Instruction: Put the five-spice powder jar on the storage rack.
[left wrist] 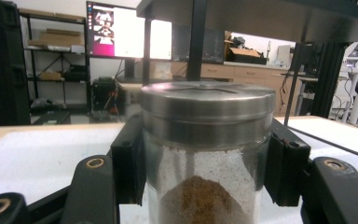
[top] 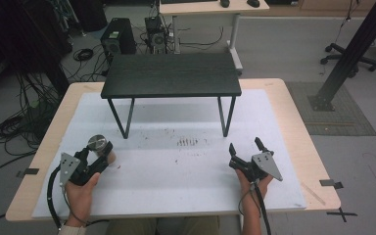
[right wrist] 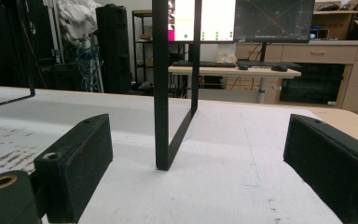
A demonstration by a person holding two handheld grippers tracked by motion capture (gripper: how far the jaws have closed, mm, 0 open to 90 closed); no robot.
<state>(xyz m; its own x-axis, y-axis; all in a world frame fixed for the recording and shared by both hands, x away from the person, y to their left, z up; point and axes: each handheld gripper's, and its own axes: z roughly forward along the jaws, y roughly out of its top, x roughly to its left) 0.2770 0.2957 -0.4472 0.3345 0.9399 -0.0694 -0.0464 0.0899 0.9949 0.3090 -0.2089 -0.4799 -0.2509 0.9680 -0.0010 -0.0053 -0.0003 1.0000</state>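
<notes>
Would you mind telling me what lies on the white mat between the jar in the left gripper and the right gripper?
In the high view, only bare white mat with faint brown specks separates the jar from the right gripper.

It was a lab: beyond the counter (top: 293,147) stood computer towers (top: 119,36), tangled cables (top: 19,125), monitors (right wrist: 242,18) and a desk (top: 200,7).

A grey floor (top: 284,44) with tangled cables (top: 17,122), a desk (top: 210,7) and lit monitors (right wrist: 203,18) behind.
</notes>
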